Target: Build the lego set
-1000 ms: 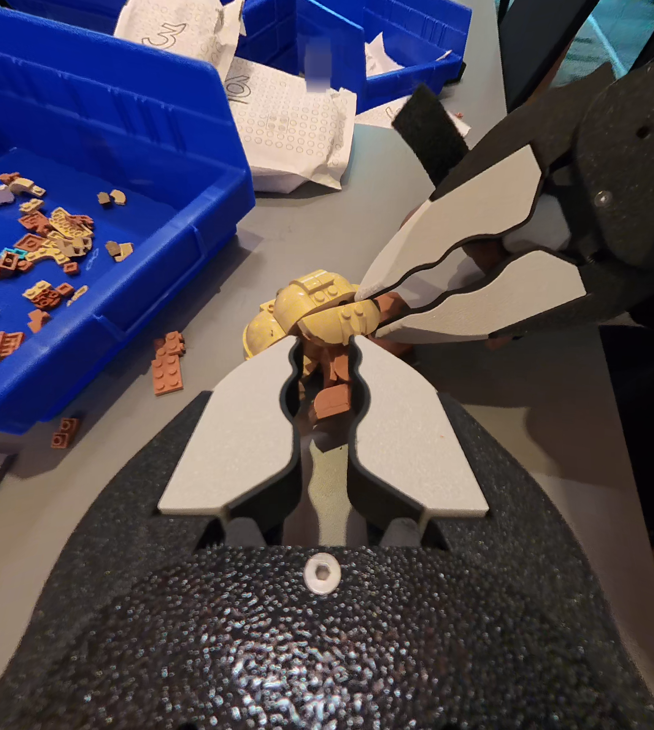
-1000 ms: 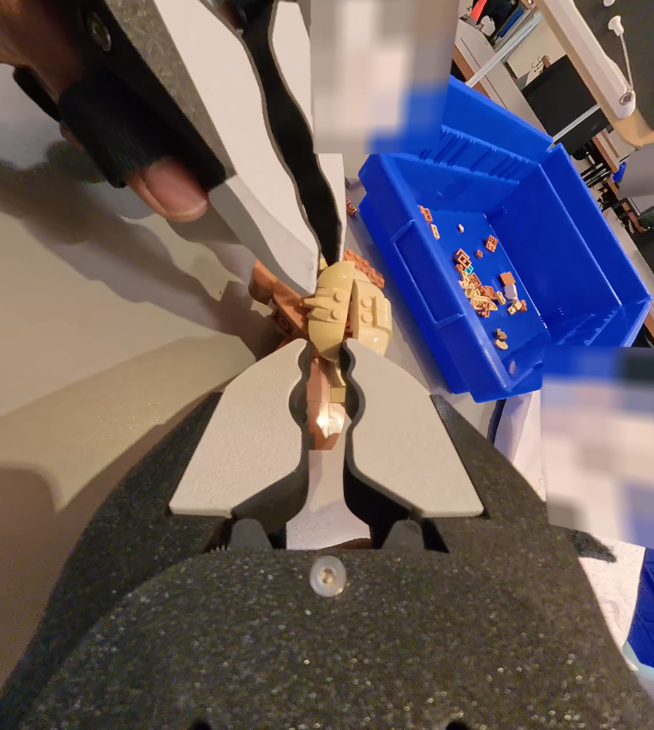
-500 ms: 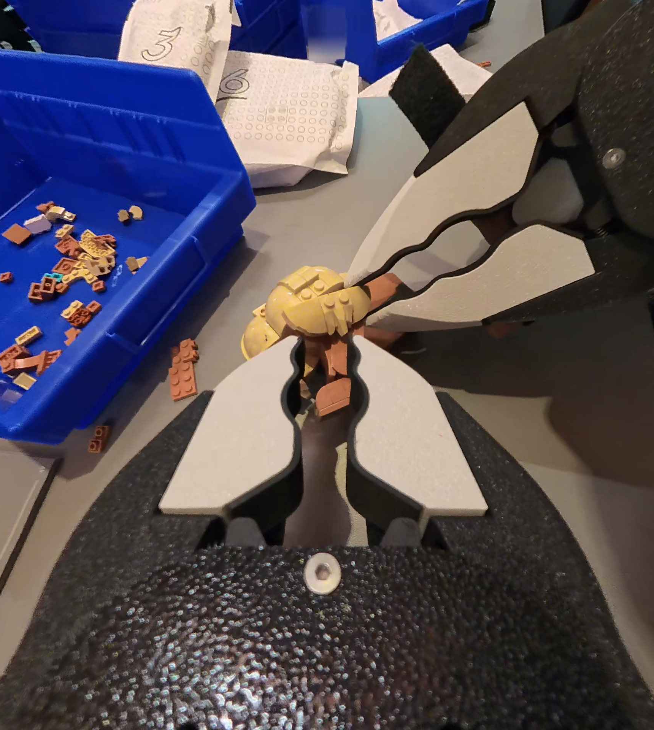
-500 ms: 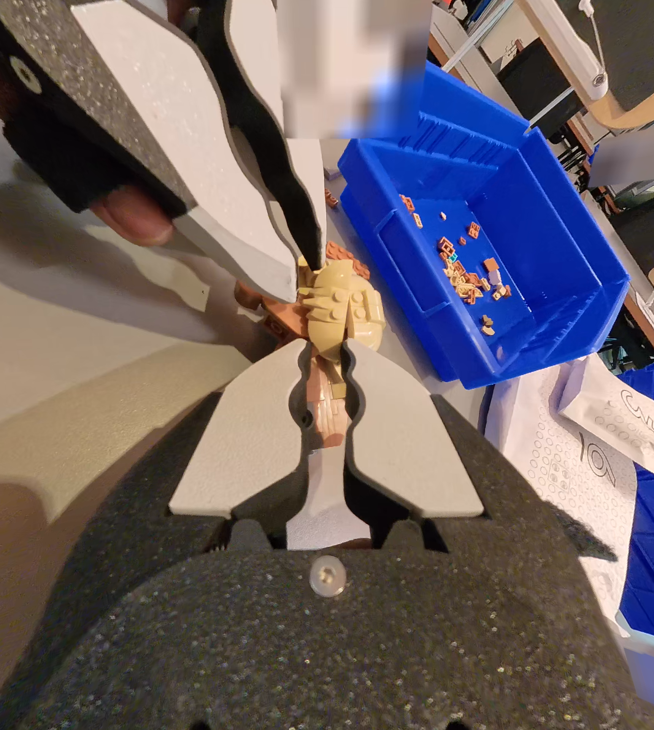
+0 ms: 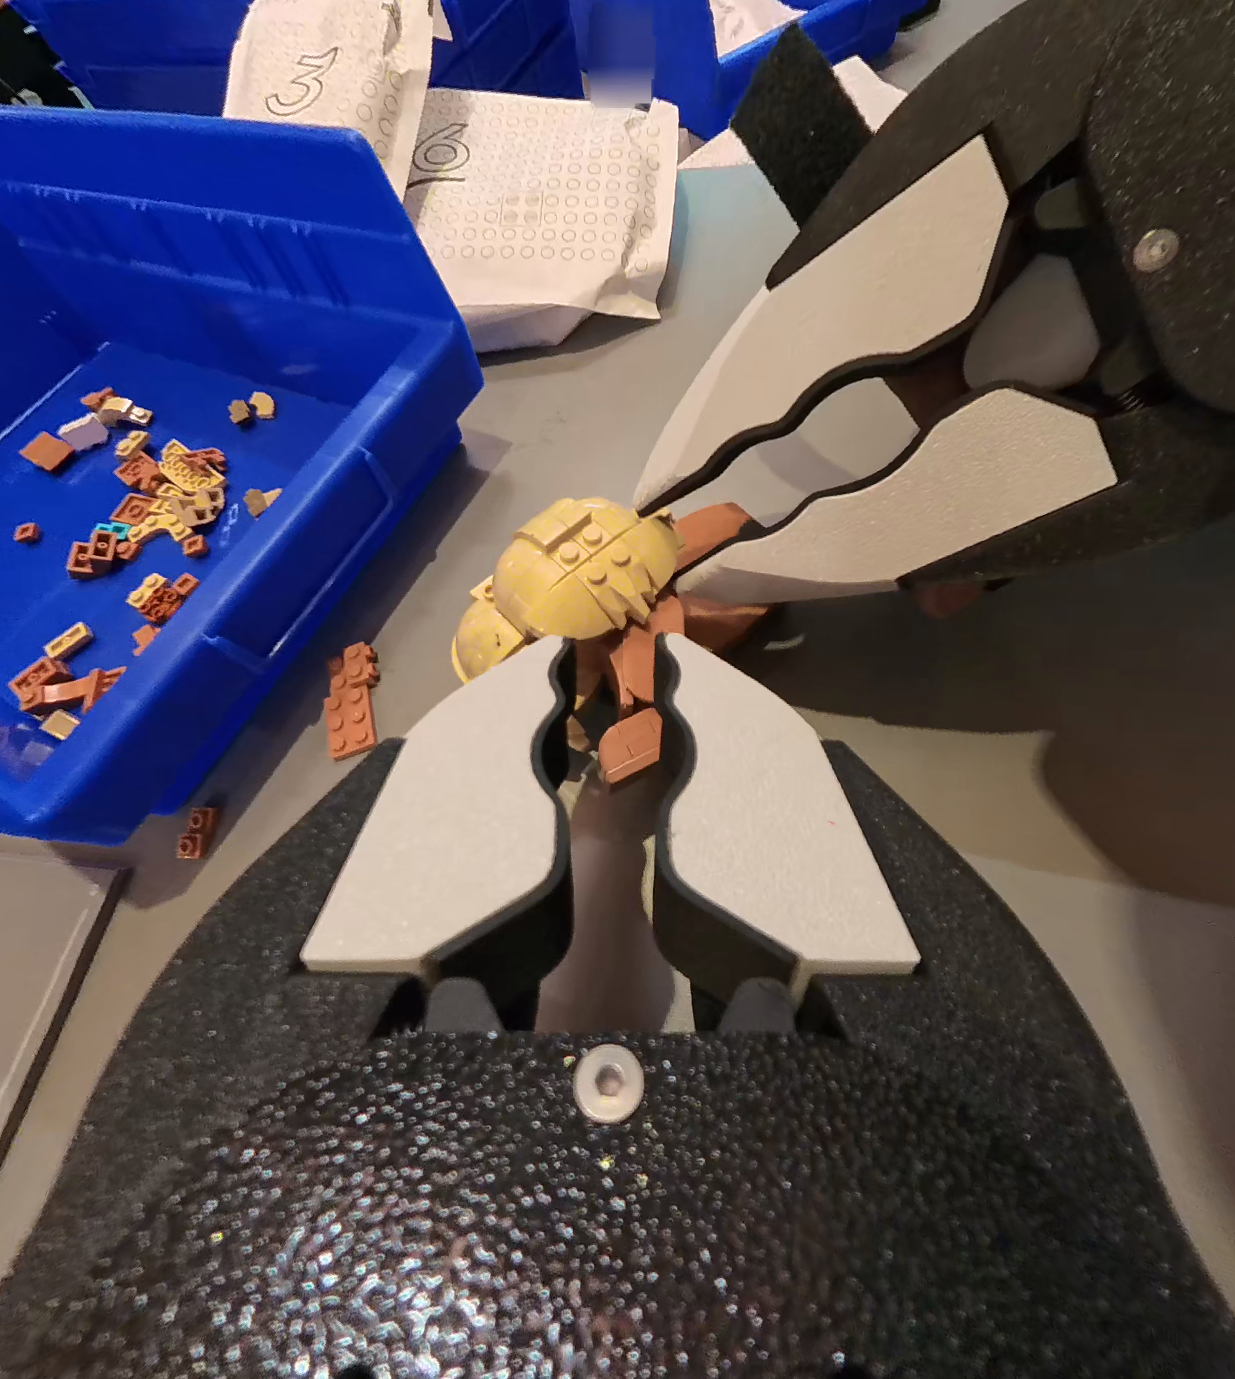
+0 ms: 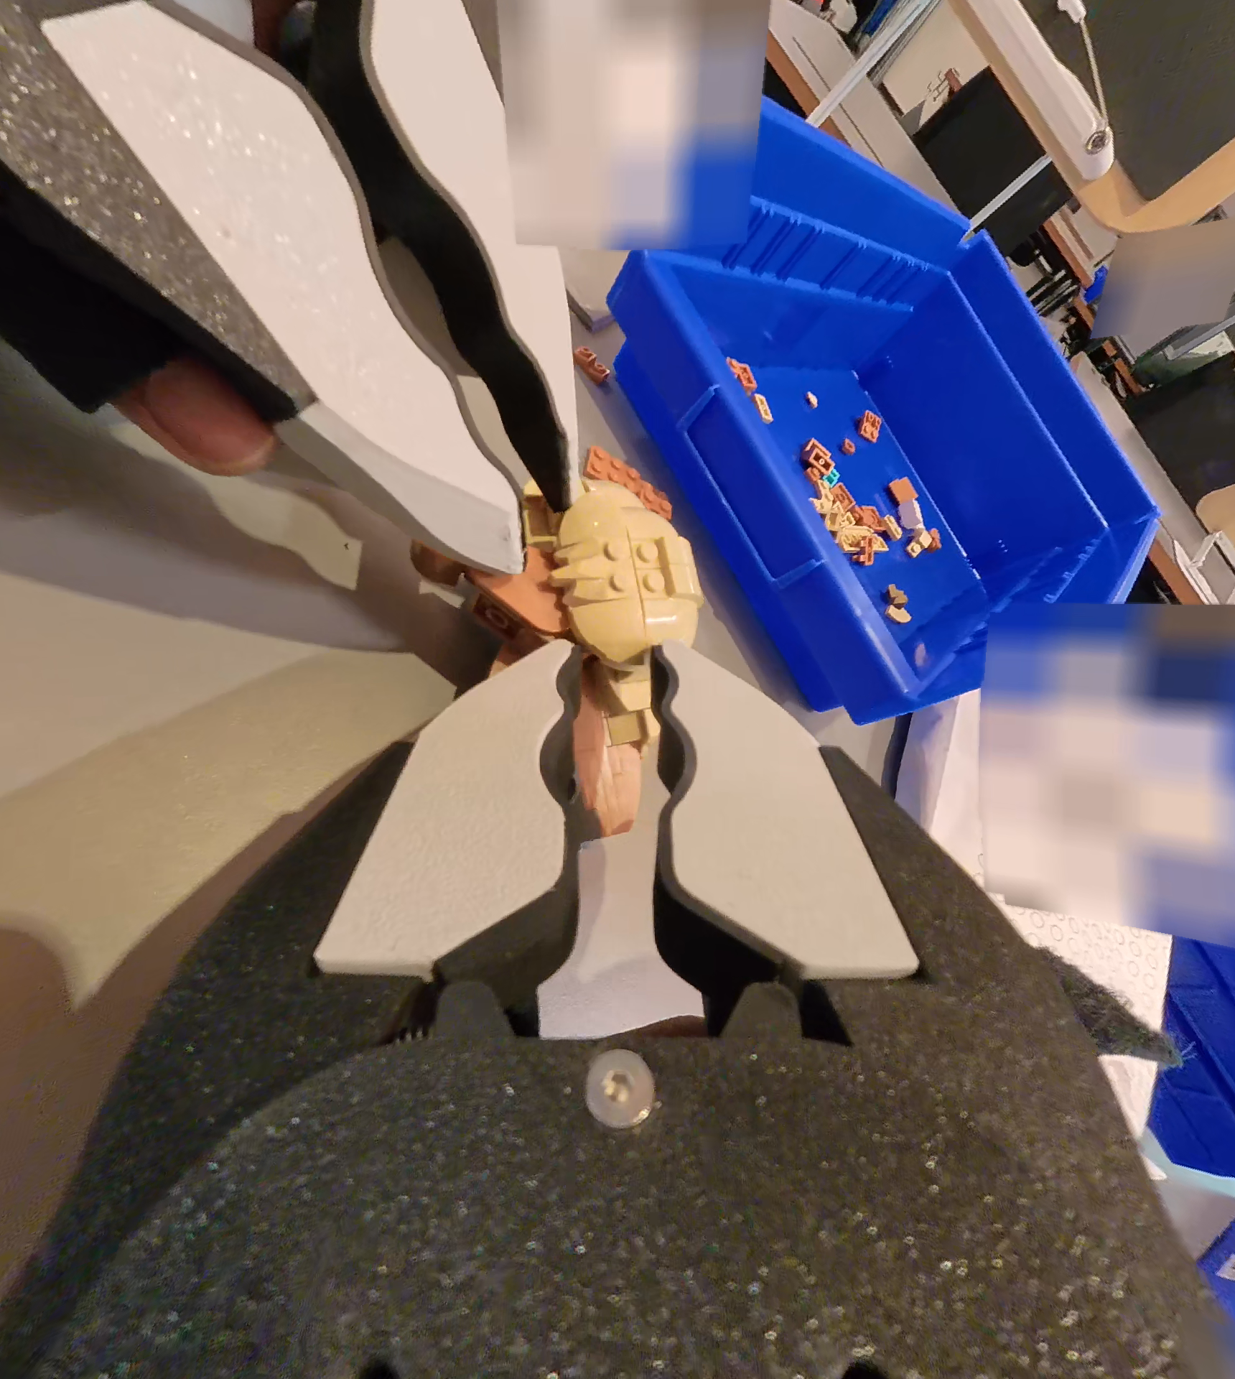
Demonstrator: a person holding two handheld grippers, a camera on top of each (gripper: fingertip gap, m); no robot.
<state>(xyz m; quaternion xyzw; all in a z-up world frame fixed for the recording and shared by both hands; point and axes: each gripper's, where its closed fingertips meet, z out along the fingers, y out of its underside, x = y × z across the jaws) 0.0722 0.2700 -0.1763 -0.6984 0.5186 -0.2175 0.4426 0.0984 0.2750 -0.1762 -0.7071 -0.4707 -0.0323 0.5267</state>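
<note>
In the left wrist view, the left gripper is seen clenched on the brown lower limbs of the lego model, which is held just above the grey table. The right gripper comes in from the right, its jaws closed on a brown part at the model's far side, just under the tan domed top. Loose brown plates lie on the table beside the blue bin, where spare pieces are scattered.

In the right wrist view, the right gripper is shown grasping the model by a slim tan and brown limb, while the left gripper pinches it from above.

Since both grips fall on thin jointed limbs, a twist or pull in opposite directions could likely snap a limb off or pop the domed shell loose. A dropped piece might roll among the loose plates.
</note>
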